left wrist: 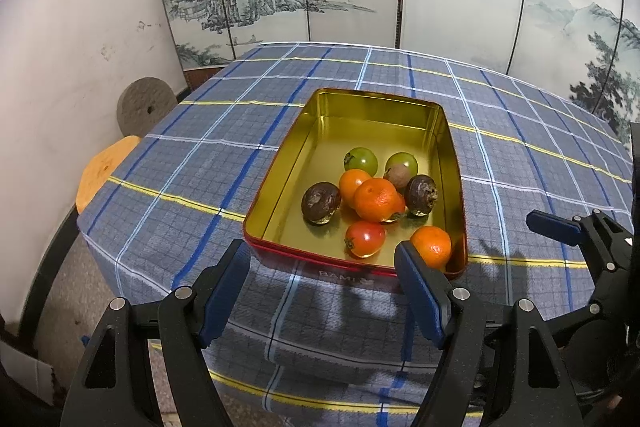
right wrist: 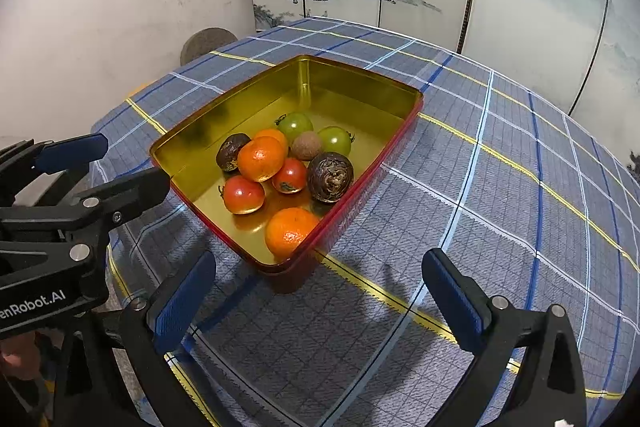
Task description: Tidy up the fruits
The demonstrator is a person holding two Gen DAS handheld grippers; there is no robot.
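Centre of frame: red tin with gold interior (left wrist: 444,147) on the plaid tablecloth (left wrist: 200,163), already holding all visible fruit, mandarins (left wrist: 376,199) piled amid tomatoes and dark fruits; lower frame: left gripper (left wrist: 322,293) and right gripper (right wrist: 320,303), jaws spread, grasping nothing; apparently near completion.

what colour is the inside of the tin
Shiny gold inside the tin, red outside; clearest in the right wrist view.
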